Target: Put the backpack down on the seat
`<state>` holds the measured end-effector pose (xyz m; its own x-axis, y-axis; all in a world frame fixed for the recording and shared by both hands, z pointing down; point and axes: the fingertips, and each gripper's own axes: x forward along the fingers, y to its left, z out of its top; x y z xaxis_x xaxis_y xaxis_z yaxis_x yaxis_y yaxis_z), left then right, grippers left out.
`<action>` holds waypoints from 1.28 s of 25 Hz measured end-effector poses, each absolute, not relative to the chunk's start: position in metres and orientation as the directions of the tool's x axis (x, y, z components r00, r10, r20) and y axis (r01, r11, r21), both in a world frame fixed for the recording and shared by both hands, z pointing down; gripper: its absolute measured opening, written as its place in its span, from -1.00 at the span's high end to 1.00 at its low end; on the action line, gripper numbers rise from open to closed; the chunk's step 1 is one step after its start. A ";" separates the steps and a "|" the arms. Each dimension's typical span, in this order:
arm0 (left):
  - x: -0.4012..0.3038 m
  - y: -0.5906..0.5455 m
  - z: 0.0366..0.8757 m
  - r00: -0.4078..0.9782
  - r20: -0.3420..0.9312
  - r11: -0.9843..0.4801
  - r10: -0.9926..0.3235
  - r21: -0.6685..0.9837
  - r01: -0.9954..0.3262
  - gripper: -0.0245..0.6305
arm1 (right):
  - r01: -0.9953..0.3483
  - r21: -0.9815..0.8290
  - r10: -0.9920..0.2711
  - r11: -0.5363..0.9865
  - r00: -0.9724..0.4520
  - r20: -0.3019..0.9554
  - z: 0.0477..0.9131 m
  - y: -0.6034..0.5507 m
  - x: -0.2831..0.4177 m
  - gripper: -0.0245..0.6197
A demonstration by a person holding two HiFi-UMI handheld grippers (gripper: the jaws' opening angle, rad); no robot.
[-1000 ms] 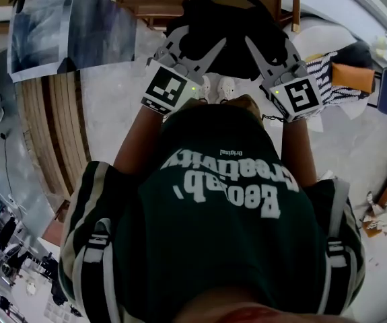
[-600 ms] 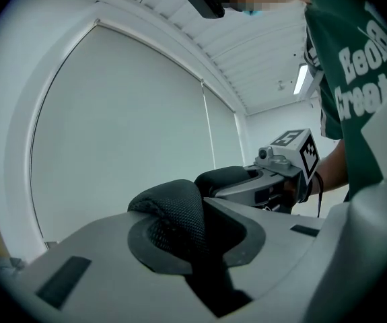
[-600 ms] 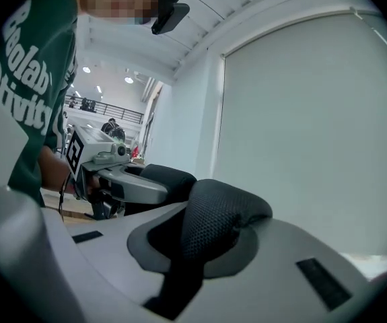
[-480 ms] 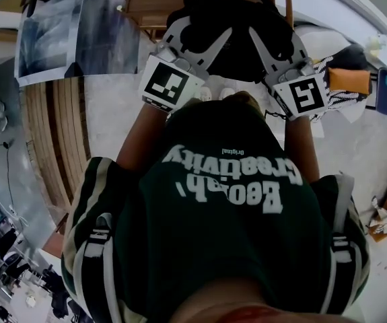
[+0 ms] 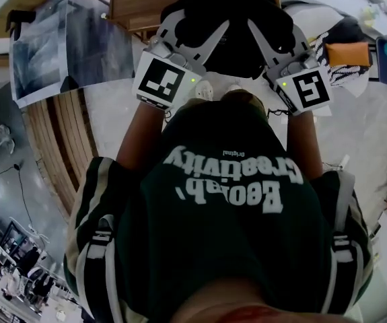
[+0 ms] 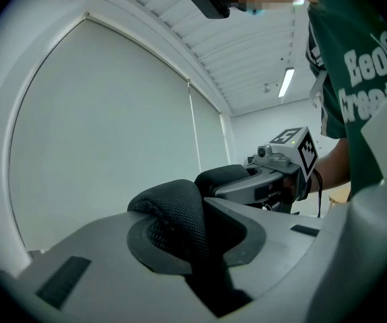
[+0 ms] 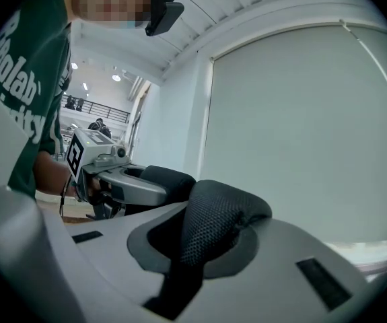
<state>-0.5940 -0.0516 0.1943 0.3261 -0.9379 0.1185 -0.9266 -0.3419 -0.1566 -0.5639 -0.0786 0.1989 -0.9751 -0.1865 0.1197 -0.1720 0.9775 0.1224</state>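
The black backpack (image 5: 237, 25) hangs at the top centre of the head view, in front of the person's body and over the edge of a wooden seat (image 5: 136, 2). My left gripper (image 5: 183, 25) is shut on one black mesh padded strap (image 6: 176, 210), which bulges out between its jaws. My right gripper (image 5: 277, 29) is shut on the other mesh strap (image 7: 213, 224) in the same way. Each gripper view shows the other gripper level beside it: the right gripper (image 6: 274, 173) and the left gripper (image 7: 112, 173). The backpack's lower part is hidden by the grippers.
A large glossy sheet (image 5: 65, 46) lies on the floor at the left, beside wooden slats (image 5: 52, 133). Striped cloth and an orange item (image 5: 346, 54) lie at the right. The person's white shoes (image 5: 203, 89) stand just below the backpack. A pale blind fills both gripper views.
Both grippers have risen with the backpack and moved toward the top of the head view, closer to the wooden seat. The grips on the straps look unchanged.
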 end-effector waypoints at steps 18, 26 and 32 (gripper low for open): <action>-0.377 -0.113 0.209 0.581 0.165 -0.600 -0.797 -0.104 -0.793 0.64 | -0.425 0.107 -0.437 0.899 -0.890 0.134 0.209 -0.128 -0.339 0.72; -0.240 -0.143 0.215 0.642 0.181 -0.663 -0.745 -0.100 -0.742 0.63 | -0.500 0.093 -0.509 0.861 -0.851 0.132 0.210 -0.153 -0.201 0.72; -0.140 -0.157 0.226 0.697 0.198 -0.720 -0.689 -0.082 -0.689 0.63 | -0.564 0.090 -0.571 0.821 -0.810 0.132 0.220 -0.165 -0.101 0.72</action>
<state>-0.1401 -0.1569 0.2261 0.6971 -0.6891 0.1978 -0.6888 -0.7203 -0.0821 -0.1011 -0.1654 0.2195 -0.8103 -0.5710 0.1318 -0.5638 0.8209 0.0905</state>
